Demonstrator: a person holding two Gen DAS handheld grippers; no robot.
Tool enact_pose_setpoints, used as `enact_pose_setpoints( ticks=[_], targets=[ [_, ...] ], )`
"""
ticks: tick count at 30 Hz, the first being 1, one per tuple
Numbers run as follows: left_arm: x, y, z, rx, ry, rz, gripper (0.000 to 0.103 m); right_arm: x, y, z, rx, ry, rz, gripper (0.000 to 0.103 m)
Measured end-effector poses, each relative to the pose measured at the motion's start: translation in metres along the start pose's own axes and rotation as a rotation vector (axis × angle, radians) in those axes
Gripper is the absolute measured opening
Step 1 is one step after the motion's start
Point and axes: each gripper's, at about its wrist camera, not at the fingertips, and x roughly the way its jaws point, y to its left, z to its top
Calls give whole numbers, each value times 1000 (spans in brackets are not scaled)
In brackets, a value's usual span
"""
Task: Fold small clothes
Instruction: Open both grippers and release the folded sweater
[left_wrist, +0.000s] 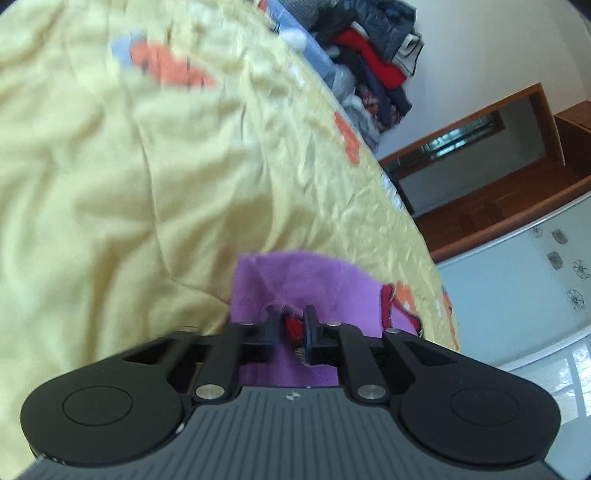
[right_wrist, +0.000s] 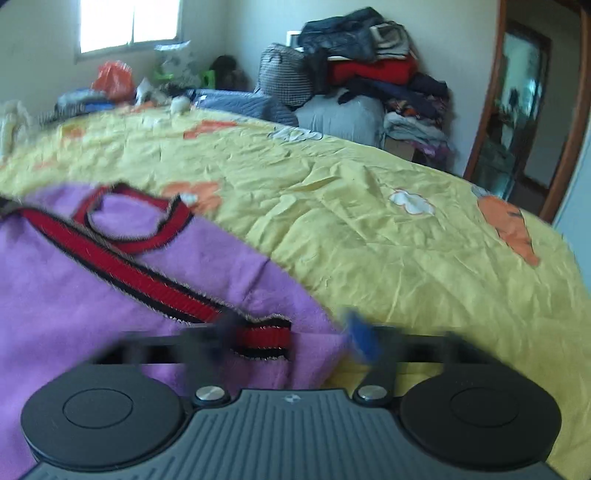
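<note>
1. On the bed (right_wrist: 369, 229), atop its yellow cover printed with orange shapes: one small purple garment (right_wrist: 92, 295) with red-and-black trim (right_wrist: 147, 280), partly lifted at the near edge.
2. Left gripper (left_wrist: 291, 328): fingers clenched on a bunched piece of the garment's red trim; purple cloth extends forward and right of the grip.
3. Right gripper (right_wrist: 291, 339): fingers spread wide, motion-blurred; the trimmed hem end lies between them, seemingly not yet pinched.
4. Key relation: garment body lies left of the right gripper, its trim band running diagonally up-left from the fingers. Left hand already holds; right is at the hem.
5. Background: clothes pile (right_wrist: 369, 74), window (right_wrist: 129, 22).
</note>
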Motion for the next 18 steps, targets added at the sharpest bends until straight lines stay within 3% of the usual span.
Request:
enact_pose_setpoints(
  ticks=[2,6,10,13,18],
  targets=[
    [-33,-7,-5,47,-42,16,60,-33,-4,-4,46,-36,9,90],
    [-92,-13,-54,140,5,-29,62,-114,-1,-42,173,-124,77,90],
    [-121,-5,-114,181,75,-48,62,-162,11,-92,293,-121,123,90],
    [-116,1,-131,201,92,-34,62,-173,17,-116,359,-89,127,90],
    [-97,10,-133,141,111,-50,60,-171,31,-131,414,-68,197,90]
  ],
)
